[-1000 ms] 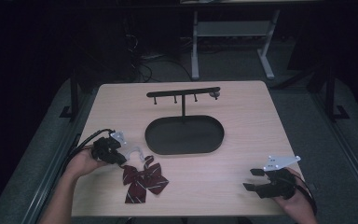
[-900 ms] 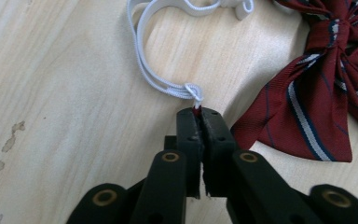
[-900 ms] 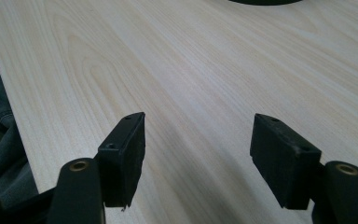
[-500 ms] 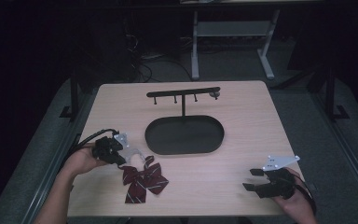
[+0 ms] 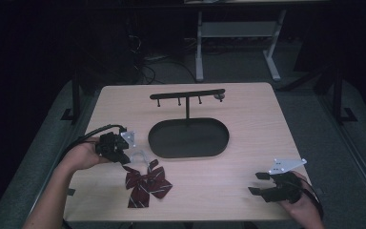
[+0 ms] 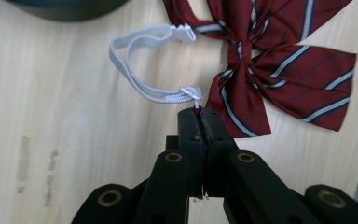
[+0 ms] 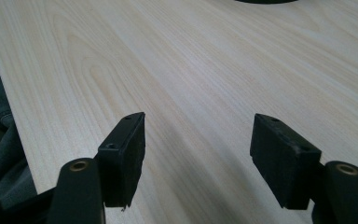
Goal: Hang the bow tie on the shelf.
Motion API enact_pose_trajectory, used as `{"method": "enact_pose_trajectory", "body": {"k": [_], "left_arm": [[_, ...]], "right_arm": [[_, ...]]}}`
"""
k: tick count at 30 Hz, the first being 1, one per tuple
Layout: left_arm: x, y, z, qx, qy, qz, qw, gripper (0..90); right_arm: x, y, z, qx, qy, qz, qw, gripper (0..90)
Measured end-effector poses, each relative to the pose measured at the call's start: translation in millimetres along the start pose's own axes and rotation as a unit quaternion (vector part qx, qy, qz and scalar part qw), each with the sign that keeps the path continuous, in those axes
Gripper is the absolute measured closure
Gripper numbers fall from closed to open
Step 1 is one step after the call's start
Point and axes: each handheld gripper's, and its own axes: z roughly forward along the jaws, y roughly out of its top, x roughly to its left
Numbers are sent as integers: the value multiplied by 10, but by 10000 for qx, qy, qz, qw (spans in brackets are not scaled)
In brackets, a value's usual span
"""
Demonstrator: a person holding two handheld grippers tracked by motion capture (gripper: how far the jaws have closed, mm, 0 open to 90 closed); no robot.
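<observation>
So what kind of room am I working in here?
Probably a lab or recording studio, not a home: a lone wooden table in a dark room, cables on the floor behind it, a metal frame stand, and staged props, a bow tie and black hanger stand.

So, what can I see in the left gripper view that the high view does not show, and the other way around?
The left gripper view alone shows the left tool with its jaws shut on the bow tie beside the white elastic loop, plus the tie's fine stripes.

The high view alone shows the hanger stand with its pegs, the whole oval tray, the right tool open and apart, and both forearms.

Both show the bow tie lying on the wooden table, the elastic, and part of the tray.
</observation>
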Motion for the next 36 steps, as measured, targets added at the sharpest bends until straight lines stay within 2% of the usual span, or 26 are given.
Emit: {"method": "enact_pose_trajectory", "body": {"k": [8, 15, 19, 36], "left_arm": [[-26, 152, -256, 89, 47, 160, 9998, 890], [-55, 310, -492, 113, 147, 428, 9989, 889], [-64, 396, -608, 126, 183, 509, 9985, 889], [-17, 687, -948, 56, 287, 717, 9970, 888]], "right_arm": [[-2, 0, -5, -11, 6, -22, 10000, 351], [-16, -3, -13, -38, 13, -28, 10000, 351], [-20, -4, -16, -48, 14, -9, 10000, 351], [-46, -9, -28, -93, 50, 64, 9999, 351]]}}
